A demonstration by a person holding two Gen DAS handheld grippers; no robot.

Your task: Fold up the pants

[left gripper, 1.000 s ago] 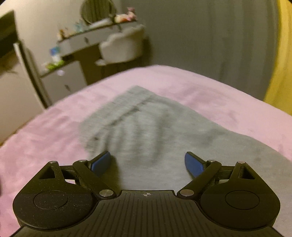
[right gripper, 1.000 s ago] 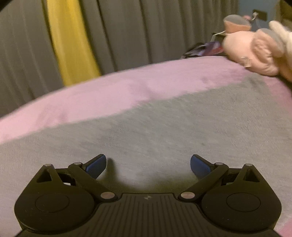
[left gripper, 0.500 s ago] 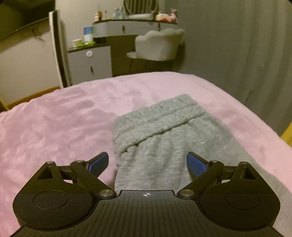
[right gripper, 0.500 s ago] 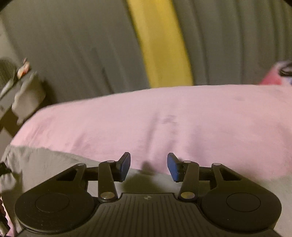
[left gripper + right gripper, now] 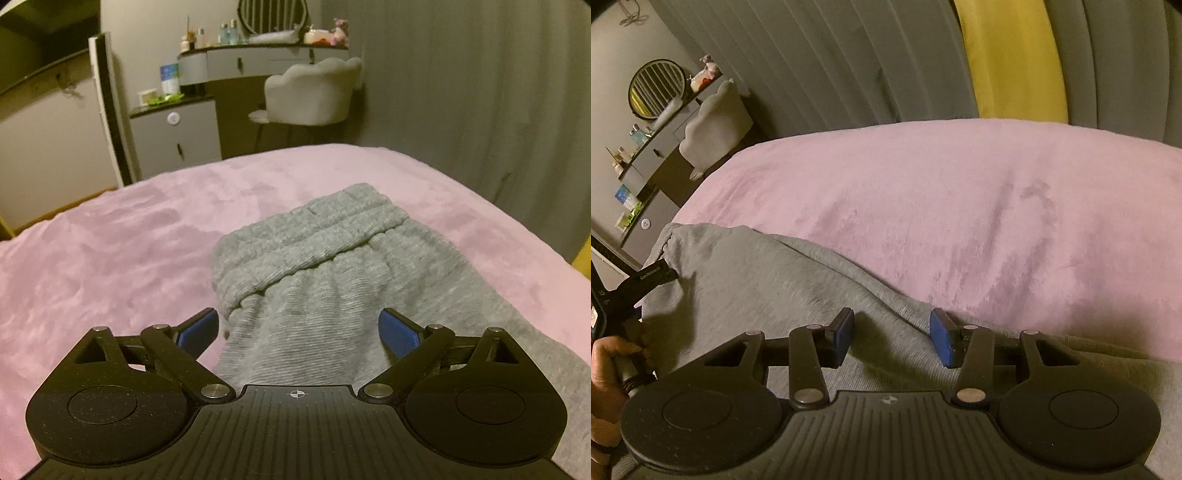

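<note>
Grey sweatpants [image 5: 332,280] lie flat on the pink bed [image 5: 110,258], with the ribbed waistband [image 5: 306,240] at the far end in the left wrist view. My left gripper [image 5: 299,330] is wide open and empty just above the fabric behind the waistband. In the right wrist view the pants [image 5: 768,280] run along the bed [image 5: 960,206]. My right gripper [image 5: 892,338] is partly open and empty, low over the pants' far edge. The left gripper's body and the hand holding it show at the left edge of the right wrist view [image 5: 613,332].
A grey vanity desk [image 5: 258,59] with bottles, a round mirror and a white chair [image 5: 310,96] stands beyond the bed's foot. A grey cabinet [image 5: 173,136] is beside it. Grey curtains [image 5: 831,62] and a yellow one [image 5: 1012,59] hang past the bed's far side.
My left gripper swung toward the waistband and steadied. My right gripper swung left along the pants, its jaws narrowed from wide open to partly open, and it dropped to the fabric edge.
</note>
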